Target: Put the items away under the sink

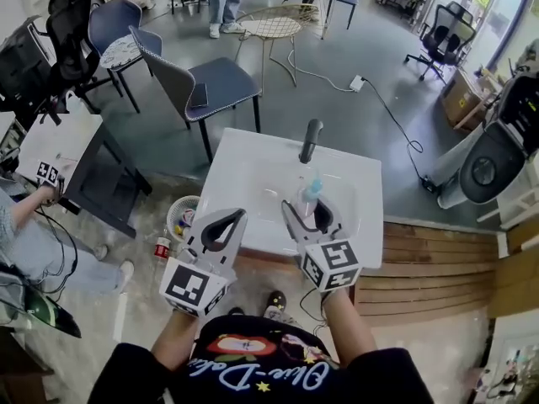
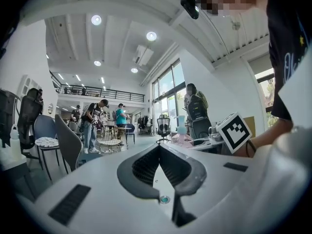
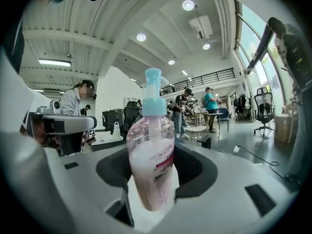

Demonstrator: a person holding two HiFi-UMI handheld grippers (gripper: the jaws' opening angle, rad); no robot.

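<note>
My right tongs [image 1: 312, 217] are clamped on a pump bottle [image 1: 310, 195], one jaw against each side of its clear body. In the right gripper view the bottle [image 3: 152, 165] fills the space between the dark pads [image 3: 200, 172]. It holds pale pink liquid, carries a pink label and is topped by a light blue pump, and it leans slightly to one side. From the head view the bottle hangs over the basin of the white sink [image 1: 244, 171], towards the front edge, with the black faucet [image 1: 310, 140] rising just behind it.

My left tongs [image 1: 237, 217] are held beside the right pair, over the front left part of the sink. Their jaws meet at the tips and there is nothing in the loop between them. The left gripper view shows the same thing: the two pads [image 2: 141, 167] come together to a point at the far end. The marker cube [image 2: 234, 131] of the right tongs shows off to the side.

On the floor left of the sink stands a small round bin [image 1: 180, 215] with things in it, and a red can [image 1: 162, 247] is just beside it. A blue chair [image 1: 210, 82] stands beyond the sink.
</note>
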